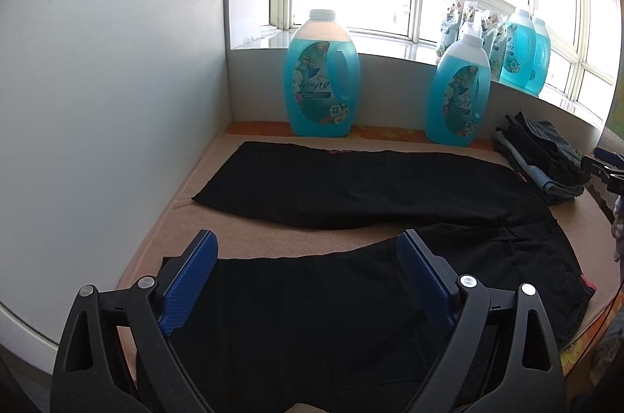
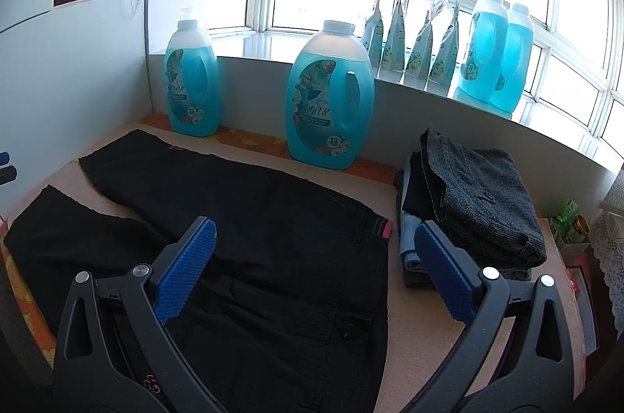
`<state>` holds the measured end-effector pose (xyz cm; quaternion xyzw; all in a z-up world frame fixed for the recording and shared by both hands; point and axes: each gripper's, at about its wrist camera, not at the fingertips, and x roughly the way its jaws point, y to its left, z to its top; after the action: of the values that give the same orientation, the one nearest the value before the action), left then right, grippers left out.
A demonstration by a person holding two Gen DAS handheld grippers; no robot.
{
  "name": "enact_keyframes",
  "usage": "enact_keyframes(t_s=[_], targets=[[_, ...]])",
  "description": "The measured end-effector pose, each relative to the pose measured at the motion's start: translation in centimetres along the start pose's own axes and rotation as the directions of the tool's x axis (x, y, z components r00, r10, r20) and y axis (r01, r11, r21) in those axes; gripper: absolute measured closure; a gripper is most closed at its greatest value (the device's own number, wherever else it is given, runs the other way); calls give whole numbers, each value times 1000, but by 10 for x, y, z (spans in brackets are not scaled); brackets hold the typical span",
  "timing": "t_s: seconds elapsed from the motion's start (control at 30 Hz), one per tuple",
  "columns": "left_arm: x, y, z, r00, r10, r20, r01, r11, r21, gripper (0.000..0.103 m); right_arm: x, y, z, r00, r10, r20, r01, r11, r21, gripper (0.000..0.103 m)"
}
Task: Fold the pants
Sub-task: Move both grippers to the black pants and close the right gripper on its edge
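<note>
**Still unfolded: both claws open above the spread pants**

Nearest the left wrist camera, the left gripper (image 1: 308, 257) stands with its blue ribbed pads wide apart and nothing between them; it hangs over the near leg of the black woven pants (image 1: 351, 190), close to that leg's hem end. In the right wrist view the right gripper (image 2: 316, 249) is likewise open and empty. Its left pad sits above the hip and waist area of the pants (image 2: 241, 218), while its right pad hangs over the bare beige padded surface (image 2: 405, 335) just beside the waistband.

Judging by the layout, the folding has not yet begun: the two legs lie splayed in a V, joined at the waist on the right, with a strip of beige showing between them. The step in hand looks like the approach to a first grasp. A likely next move is for each claw to come down and pinch an edge of the near leg, hem on the left and waist on the right, so it can be laid over the far leg. Thin cloth lying flat calls for a low, shallow pinch.

Farther off, a stack of folded grey and blue garments (image 2: 479, 202) lies just right of the waistband. Two translucent jugs of blue liquid (image 1: 321, 77) stand beyond the far leg.
</note>
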<state>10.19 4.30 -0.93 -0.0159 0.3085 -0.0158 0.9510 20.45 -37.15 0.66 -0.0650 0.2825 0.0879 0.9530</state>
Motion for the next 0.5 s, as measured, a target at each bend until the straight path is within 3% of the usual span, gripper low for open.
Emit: enact_keyframes(t_s=[0.27,0.5], targets=[[44,-2,30,998,-20,-51,22,999,29,21,64,4,24,998,34,-60,-39,995,-88,5],[90,3,61,993,-13,-115,16,999,27,32,122,14,51,984,137,-111,-154,975,-161,5]])
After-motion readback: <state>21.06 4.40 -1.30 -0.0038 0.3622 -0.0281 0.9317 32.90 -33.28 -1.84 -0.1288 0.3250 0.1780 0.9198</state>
